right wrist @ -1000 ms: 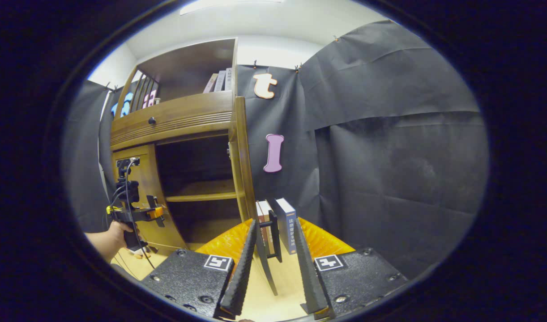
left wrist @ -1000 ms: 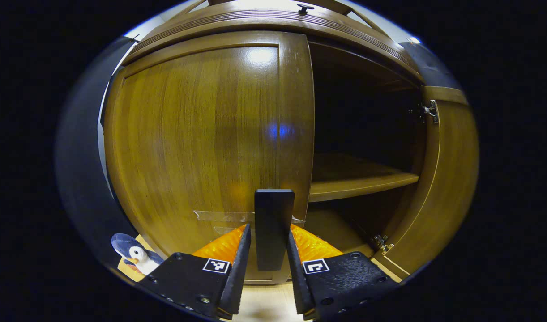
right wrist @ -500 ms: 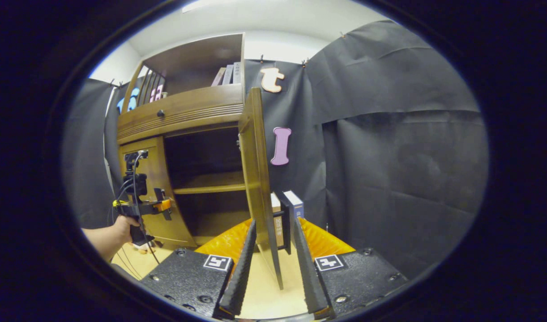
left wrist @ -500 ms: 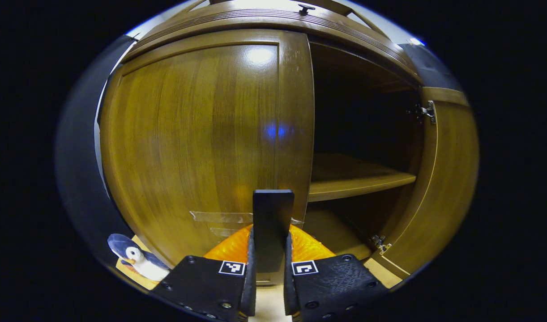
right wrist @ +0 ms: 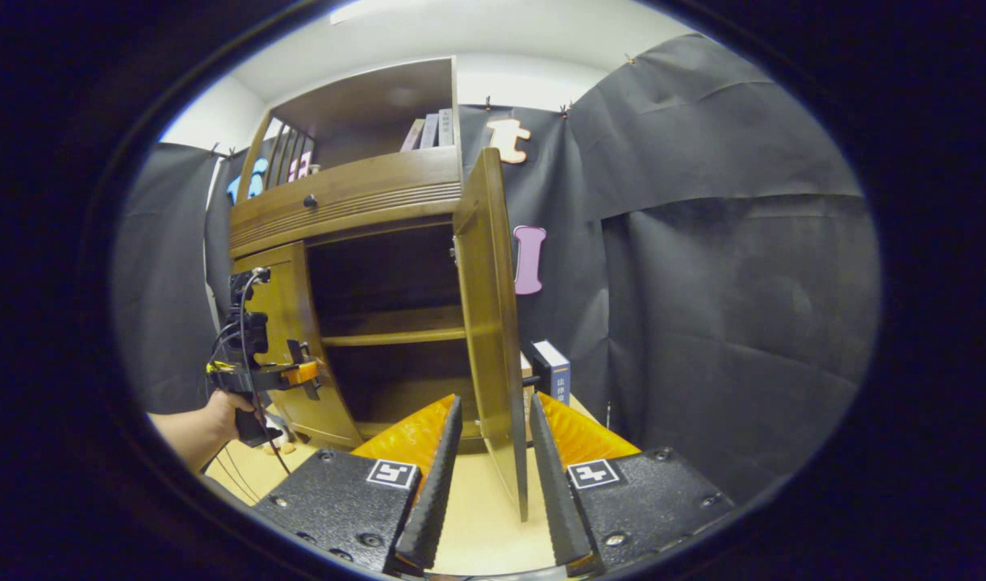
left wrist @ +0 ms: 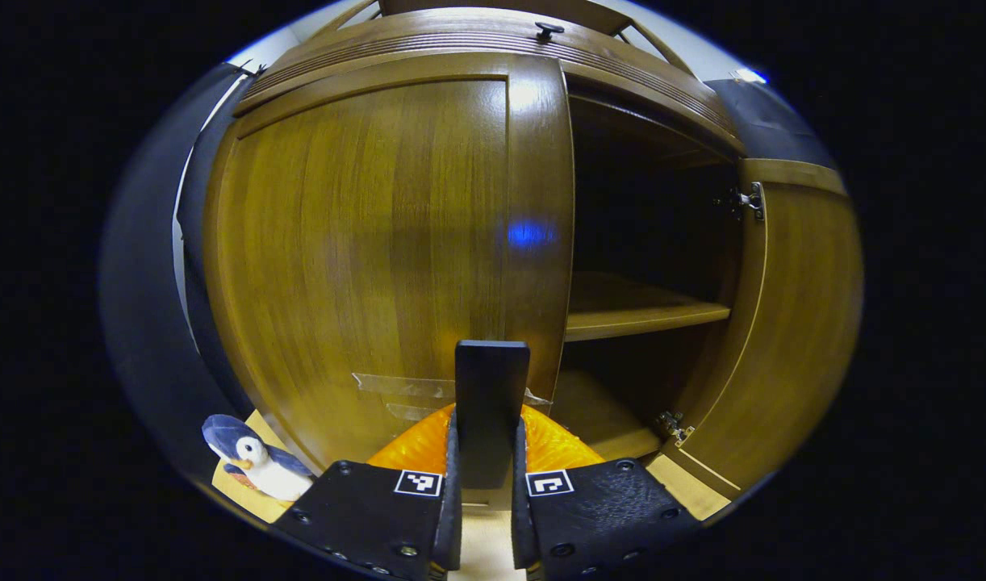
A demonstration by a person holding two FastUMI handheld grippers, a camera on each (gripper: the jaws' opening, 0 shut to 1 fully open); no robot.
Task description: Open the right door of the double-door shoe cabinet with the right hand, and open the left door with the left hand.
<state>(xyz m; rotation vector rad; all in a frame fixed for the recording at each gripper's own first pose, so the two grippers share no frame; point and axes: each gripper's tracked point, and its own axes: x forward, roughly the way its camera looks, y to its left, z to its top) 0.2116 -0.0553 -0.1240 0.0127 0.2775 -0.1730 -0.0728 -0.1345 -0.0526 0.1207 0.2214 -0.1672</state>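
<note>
Left gripper [left wrist: 485,516] is pinching the dark handle [left wrist: 491,403] on the left door [left wrist: 364,242], both fingers pressing its sides. It is gripping there because the handle sits at the door's free edge, far from the hinge, so a pull should swing the door most easily. The left door is sitting shut or nearly shut against the shoe cabinet [left wrist: 493,48]; I can't tell if a crack is showing.

Right gripper [right wrist: 485,484] is sitting spread, its 2 fingers straddling the lower edge of the right door [right wrist: 489,323] without pressing it. That door is standing wide open, edge-on to this camera, so the right-hand half of the task looks done. In the right gripper view the other gripper [right wrist: 299,375] and a hand [right wrist: 223,415] are showing at the left door.

Hard to see: the cabinet interior is very dark above and below the shelf [left wrist: 638,311], so contents are unreadable. The right door's handle is hiding behind the door edge. A penguin toy [left wrist: 255,468] is sitting on the floor, partly cut off. Books [right wrist: 553,371] behind the right door are half hidden.
</note>
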